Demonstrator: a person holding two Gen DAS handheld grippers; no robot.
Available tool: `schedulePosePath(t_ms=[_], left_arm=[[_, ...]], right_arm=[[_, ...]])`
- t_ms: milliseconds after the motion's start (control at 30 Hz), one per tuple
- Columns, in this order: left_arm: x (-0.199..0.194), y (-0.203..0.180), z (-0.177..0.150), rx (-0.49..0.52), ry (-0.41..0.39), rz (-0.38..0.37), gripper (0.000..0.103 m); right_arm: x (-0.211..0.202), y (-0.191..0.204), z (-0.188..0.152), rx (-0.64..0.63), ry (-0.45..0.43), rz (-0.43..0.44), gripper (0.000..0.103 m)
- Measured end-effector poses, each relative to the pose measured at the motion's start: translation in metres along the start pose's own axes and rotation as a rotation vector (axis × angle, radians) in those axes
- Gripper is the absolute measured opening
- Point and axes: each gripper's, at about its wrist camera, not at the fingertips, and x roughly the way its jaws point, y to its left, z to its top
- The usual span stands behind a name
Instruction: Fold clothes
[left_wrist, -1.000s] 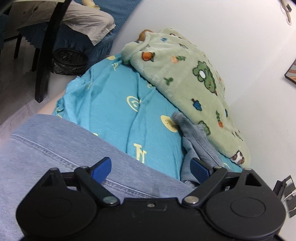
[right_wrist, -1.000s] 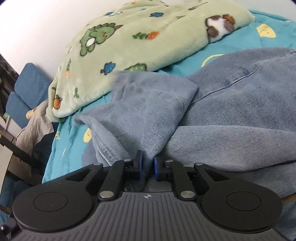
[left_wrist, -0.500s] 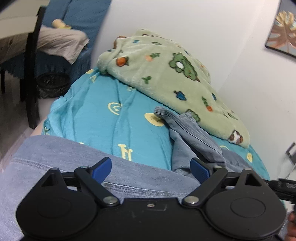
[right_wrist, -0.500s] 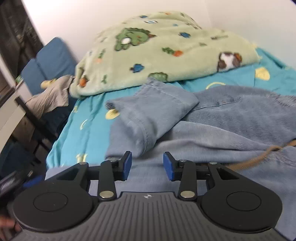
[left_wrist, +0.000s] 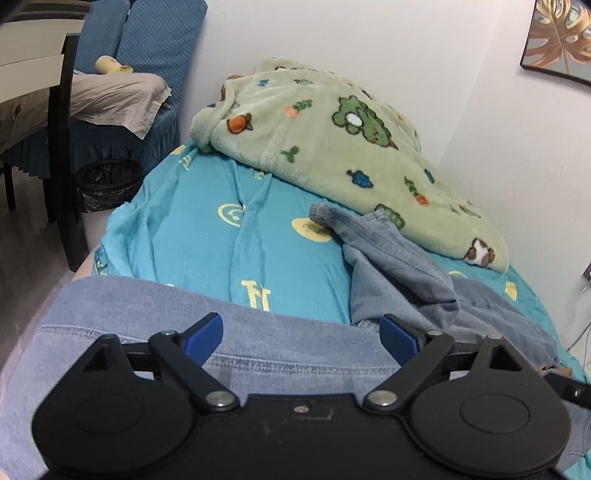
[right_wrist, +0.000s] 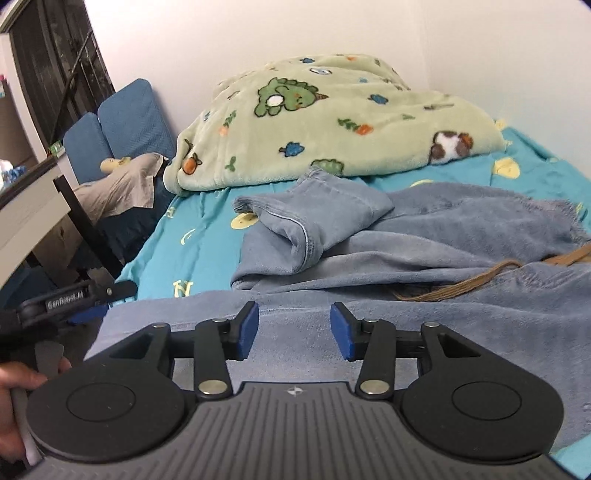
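Observation:
Light blue jeans (right_wrist: 424, 243) lie spread on the bed, one leg (right_wrist: 321, 218) folded back over the rest, with a brown belt (right_wrist: 480, 277) in the waistband. In the left wrist view the same jeans (left_wrist: 402, 266) stretch from the folded leg down under my gripper. My right gripper (right_wrist: 294, 329) hovers just above the denim, its jaws opening with nothing between them. My left gripper (left_wrist: 301, 334) stands wide open over another stretch of denim (left_wrist: 147, 306) and holds nothing.
A green fleece blanket (right_wrist: 325, 118) with cartoon prints lies bunched at the head of the bed (left_wrist: 207, 236) against the white wall. To the left stand a blue chair (left_wrist: 147, 44) with beige cloth, a dark table leg (left_wrist: 62, 147) and a black bin (left_wrist: 107, 184).
My right gripper has let go of the jeans leg, opened and drawn back and up. The leg now lies folded on the bed. The left view rolled level and shifted a little.

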Motion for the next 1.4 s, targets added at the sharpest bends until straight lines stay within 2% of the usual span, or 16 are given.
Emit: schedulePosePath(t_ms=[167, 267, 333, 467, 667, 867, 1067, 1200, 1300, 1400], left_arm=[[0.005, -0.005, -0.004, 0.017, 0.021, 0.02, 0.091], [0.006, -0.009, -0.002, 0.007, 0.026, 0.02, 0.09], [0.008, -0.012, 0.004, -0.016, 0.019, -0.02, 0.09], [0.026, -0.027, 0.024, -0.056, 0.007, -0.104, 0.09], [0.092, -0.048, 0.054, -0.114, 0.04, -0.141, 0.09], [0.161, -0.057, 0.076, -0.157, 0.063, -0.106, 0.09], [0.223, -0.058, 0.095, -0.197, 0.089, -0.031, 0.09], [0.25, -0.055, 0.101, -0.209, 0.064, -0.018, 0.09], [0.266, -0.056, 0.105, -0.212, 0.065, -0.011, 0.083], [0.276, -0.058, 0.112, -0.209, 0.057, -0.017, 0.066]], right_arm=[[0.007, 0.002, 0.003, 0.003, -0.032, 0.014, 0.046], [0.008, 0.005, 0.002, -0.035, -0.061, 0.014, 0.051], [0.011, 0.004, 0.004, -0.05, -0.075, 0.004, 0.052], [0.012, -0.008, 0.008, 0.006, -0.094, 0.023, 0.054], [0.014, -0.022, 0.01, 0.061, -0.085, 0.02, 0.059], [0.022, -0.029, 0.019, 0.065, -0.088, -0.021, 0.062], [0.025, -0.038, 0.02, 0.123, -0.065, 0.009, 0.065], [0.027, -0.039, 0.019, 0.1, -0.072, -0.065, 0.065], [0.03, -0.041, 0.018, 0.098, -0.072, -0.081, 0.065], [0.034, -0.045, 0.016, 0.098, -0.056, -0.082, 0.065]])
